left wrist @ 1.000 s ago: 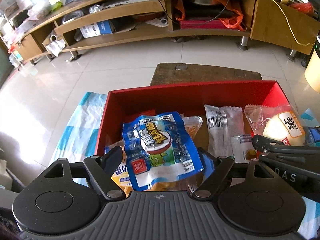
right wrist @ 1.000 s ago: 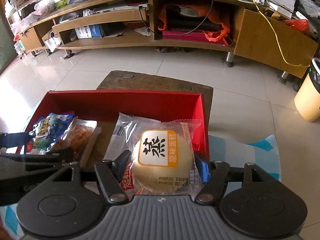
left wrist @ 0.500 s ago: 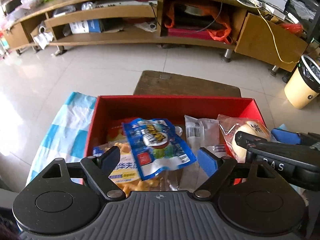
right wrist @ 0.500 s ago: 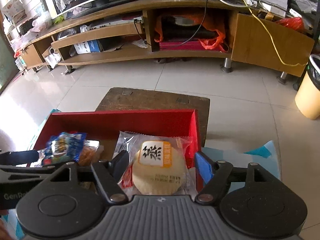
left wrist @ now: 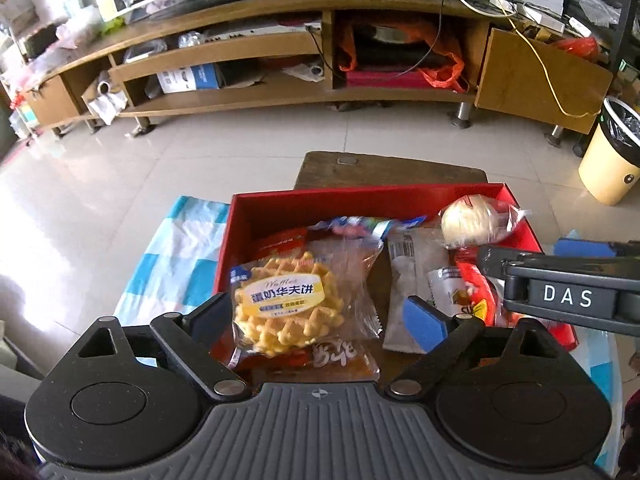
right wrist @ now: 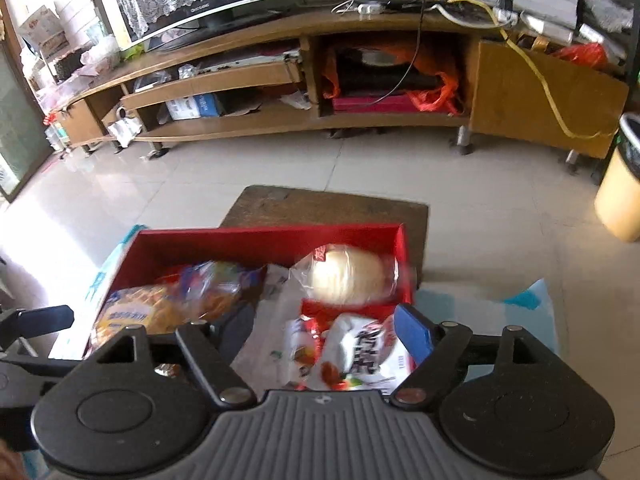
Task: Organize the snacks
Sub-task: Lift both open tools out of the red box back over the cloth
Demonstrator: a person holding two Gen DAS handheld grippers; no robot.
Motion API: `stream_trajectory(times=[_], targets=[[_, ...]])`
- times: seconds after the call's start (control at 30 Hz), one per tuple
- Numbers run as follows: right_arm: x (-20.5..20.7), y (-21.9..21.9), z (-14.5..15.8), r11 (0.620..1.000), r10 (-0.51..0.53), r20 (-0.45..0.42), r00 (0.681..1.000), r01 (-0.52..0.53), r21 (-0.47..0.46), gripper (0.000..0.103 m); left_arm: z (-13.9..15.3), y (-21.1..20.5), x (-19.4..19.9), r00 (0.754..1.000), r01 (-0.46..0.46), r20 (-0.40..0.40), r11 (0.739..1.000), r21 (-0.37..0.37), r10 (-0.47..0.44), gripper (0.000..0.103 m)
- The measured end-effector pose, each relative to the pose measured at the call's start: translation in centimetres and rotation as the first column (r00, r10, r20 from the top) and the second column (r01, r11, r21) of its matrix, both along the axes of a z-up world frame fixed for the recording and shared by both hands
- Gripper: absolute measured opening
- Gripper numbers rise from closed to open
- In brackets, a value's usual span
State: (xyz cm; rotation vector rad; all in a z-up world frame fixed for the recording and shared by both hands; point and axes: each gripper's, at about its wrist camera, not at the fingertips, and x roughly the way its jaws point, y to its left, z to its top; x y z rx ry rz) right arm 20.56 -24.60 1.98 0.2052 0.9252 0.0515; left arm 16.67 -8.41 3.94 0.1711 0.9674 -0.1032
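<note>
- Left gripper (left wrist: 320, 316): jaws spread wide and have just been opening; nothing is clamped. The waffle packet (left wrist: 294, 300) lies between and below the fingers, loose on top of the other packets, with neither pad pressing on it.
- Right gripper (right wrist: 324, 330): jaws likewise parted, just been opening, gripping nothing. A red-and-white packet (right wrist: 360, 354) lies under the gap; the blue pad sits just beside its right edge (contact cannot be told, the view being blurred).
- Red box (left wrist: 360, 204): the container for the snacks, standing on a checked blue-and-white cloth (left wrist: 176, 248) with a dark wooden stool (left wrist: 392, 170) behind it.
- Wrapped bun (right wrist: 348, 276): rests in the far right corner of the box, ahead of the right gripper and apart from its fingers; in the left view (left wrist: 468, 224) it lies beyond the right gripper's arm.
- Blue packet (left wrist: 360, 226): lies crumpled toward the back wall, past the waffle packet.
- Governing relation: both released snacks lie forward of and below their grippers, inside the box. The bun is nearer the right hand, the blue packet and waffle packet nearer the left.
- Judgement: this drop appears done; any further snack would have to be sought outside the box (none is visible in either view).
</note>
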Motion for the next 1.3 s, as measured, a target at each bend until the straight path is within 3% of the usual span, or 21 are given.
stream_trajectory(times=[0.73,1.3], targets=[[-5.8,-0.1,0.1,0.998,-0.017,-0.038,0.999,0.015,-0.065,0.075,-0.8,0.9,-4.0,0.999,-0.017,-0.031,1.0,0.017,0.018,0.097],[-13.8,1.4,1.4,0.998,0.016,-0.016,1.0,-0.017,-0.068,0.076,-0.7,1.0,-10.9,1.0,0.012,-0.023,0.999,0.04,-0.011,0.101]])
